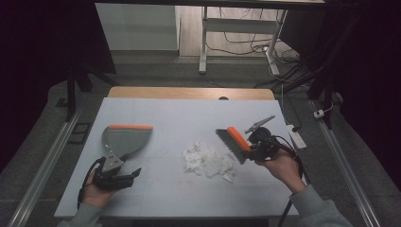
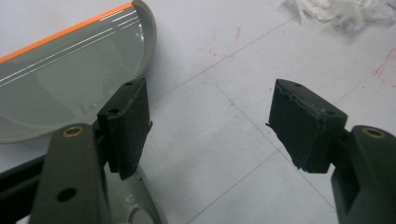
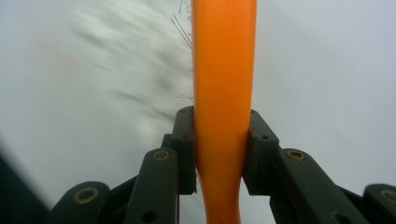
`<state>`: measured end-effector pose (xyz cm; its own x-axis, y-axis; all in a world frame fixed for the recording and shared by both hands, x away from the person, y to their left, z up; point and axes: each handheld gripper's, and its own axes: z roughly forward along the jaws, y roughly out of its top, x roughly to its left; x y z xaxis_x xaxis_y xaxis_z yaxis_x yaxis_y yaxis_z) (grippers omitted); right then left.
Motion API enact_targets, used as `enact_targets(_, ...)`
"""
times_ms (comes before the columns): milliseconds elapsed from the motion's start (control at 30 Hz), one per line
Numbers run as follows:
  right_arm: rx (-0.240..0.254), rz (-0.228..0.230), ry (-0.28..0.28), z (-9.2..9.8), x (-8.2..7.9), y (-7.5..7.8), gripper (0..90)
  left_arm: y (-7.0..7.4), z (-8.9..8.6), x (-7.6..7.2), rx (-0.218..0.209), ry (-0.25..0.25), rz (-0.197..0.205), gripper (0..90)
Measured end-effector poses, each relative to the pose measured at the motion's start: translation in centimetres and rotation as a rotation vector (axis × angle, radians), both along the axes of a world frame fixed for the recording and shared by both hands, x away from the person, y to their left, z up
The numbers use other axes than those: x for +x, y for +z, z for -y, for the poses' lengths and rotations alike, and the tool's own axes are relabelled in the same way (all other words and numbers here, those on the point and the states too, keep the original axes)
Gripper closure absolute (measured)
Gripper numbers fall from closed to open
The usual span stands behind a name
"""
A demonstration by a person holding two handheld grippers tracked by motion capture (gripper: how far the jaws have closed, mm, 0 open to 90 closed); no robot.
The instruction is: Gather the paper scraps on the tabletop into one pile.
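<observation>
1. White tabletop (image 1: pixel 156 189) w/ a dim room behind; we sit at the near edge, both forearms coming in.
2. Our right gripper (image 1: pixel 253 149) is clamped on the orange plastic handle of a hand brush (image 1: pixel 235 142), bristles just right of a heap of white crumpled paper scraps (image 1: pixel 208 161).
3. Our left gripper (image 2: pixel 210 121) has its jaws wide apart w/ nothing between the pads; the grey plastic dustpan with an orange lip (image 1: pixel 125 139) lies just beside it, unheld, well left of the heap.
4. Risk, as we judge it: sweeping now could shove the loose pan away or scatter scraps past it, since nothing steadies it.
5. Brush may twist in the grip if pressed hard.
</observation>
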<state>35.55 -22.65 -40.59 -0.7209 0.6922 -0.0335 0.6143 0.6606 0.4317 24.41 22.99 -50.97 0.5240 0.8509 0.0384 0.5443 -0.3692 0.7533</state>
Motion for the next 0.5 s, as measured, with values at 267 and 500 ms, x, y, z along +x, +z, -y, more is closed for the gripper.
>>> enact_targets(267,-0.139,-0.090,-0.188,2.2,3.8,-4.0,70.2,-0.1,0.1,0.1,0.003,-0.007,-0.004,30.1)
enact_targets(500,-0.204,-0.140,-0.106,-3.1,5.2,-4.5,70.4,-0.2,0.3,0.1,0.005,-0.013,-0.008,30.1)
